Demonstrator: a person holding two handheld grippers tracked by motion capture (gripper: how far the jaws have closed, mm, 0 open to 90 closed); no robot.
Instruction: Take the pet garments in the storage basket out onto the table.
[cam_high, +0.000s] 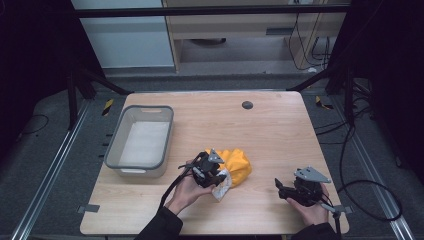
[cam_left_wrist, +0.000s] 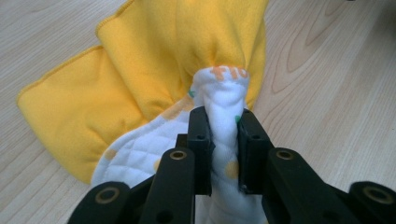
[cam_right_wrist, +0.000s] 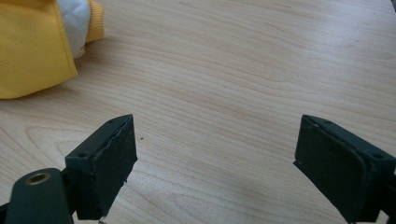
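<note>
A bunched cloth (cam_high: 239, 164), yellow on one side and white quilted with printed dots on the other, lies near the middle of the wooden table (cam_high: 270, 135). My left gripper (cam_high: 221, 179) is at the cloth's near left edge. In the left gripper view the left gripper (cam_left_wrist: 223, 126) pinches a raised white fold of the cloth (cam_left_wrist: 154, 56) between its pads. My right gripper (cam_high: 278, 188) rests low over the table's front right, apart from the cloth. Seen from the right gripper view, the right gripper (cam_right_wrist: 215, 149) stands wide open over bare wood, with the cloth (cam_right_wrist: 28, 51) at the upper left.
A grey plastic basket (cam_high: 114, 145) with a white liner stands at the table's left side. A small black round cap (cam_high: 247, 105) sits in the tabletop near the far edge. Cables trail on the floor at the right.
</note>
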